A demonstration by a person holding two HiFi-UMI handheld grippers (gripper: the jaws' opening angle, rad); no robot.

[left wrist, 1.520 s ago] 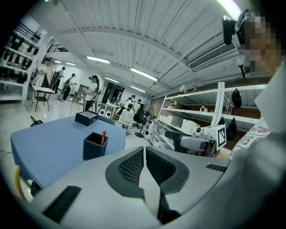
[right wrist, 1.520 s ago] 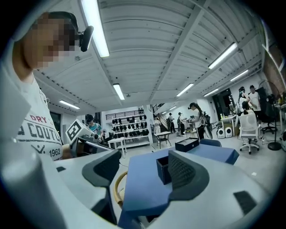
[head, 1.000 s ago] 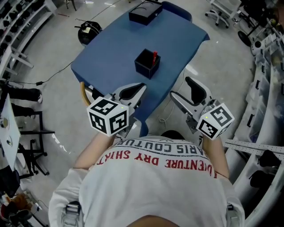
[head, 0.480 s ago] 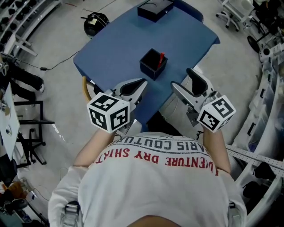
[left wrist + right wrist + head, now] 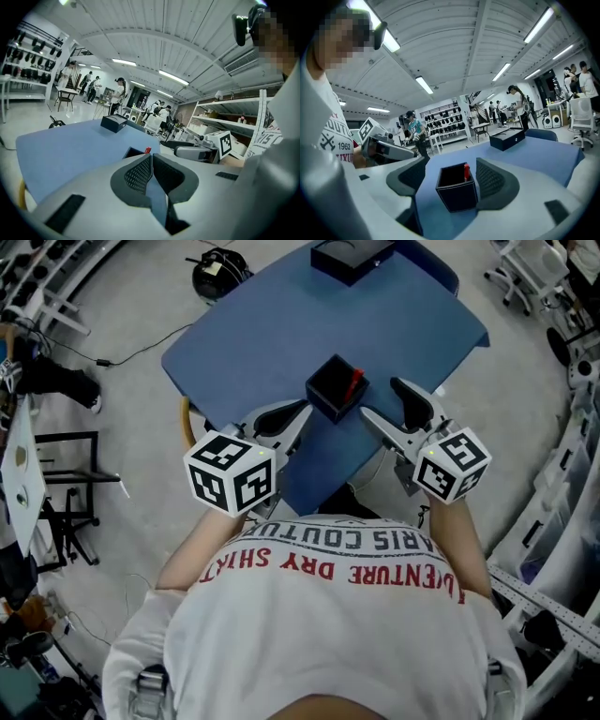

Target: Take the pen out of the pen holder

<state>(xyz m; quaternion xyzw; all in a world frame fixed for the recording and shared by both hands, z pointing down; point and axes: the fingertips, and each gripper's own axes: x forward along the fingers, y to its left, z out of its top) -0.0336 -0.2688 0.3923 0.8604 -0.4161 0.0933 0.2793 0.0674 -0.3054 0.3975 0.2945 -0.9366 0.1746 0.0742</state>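
Note:
A black square pen holder point(image 5: 332, 390) stands near the front edge of the blue table point(image 5: 272, 329). A red pen point(image 5: 353, 385) sticks up in its right corner. My right gripper point(image 5: 394, 409) is open, just to the right of the holder. In the right gripper view the holder point(image 5: 457, 190) and the pen point(image 5: 466, 172) appear between the two pads of the right gripper point(image 5: 452, 176), not touched. My left gripper point(image 5: 281, 420) hovers at the table's front edge, left of the holder, shut and empty. In the left gripper view the pen tip point(image 5: 147, 150) shows just beyond the left gripper point(image 5: 151, 169).
A flat black box point(image 5: 352, 257) lies at the table's far end and shows again as the black box point(image 5: 506, 138) behind the holder. Shelving point(image 5: 42, 287) and cables lie on the floor to the left, and office chairs point(image 5: 530, 277) stand to the right. People stand in the background.
Both grippers have moved forward toward the table. The right one has come up beside the pen holder, and the left one has reached the table's front edge. Neither jaw state has changed.

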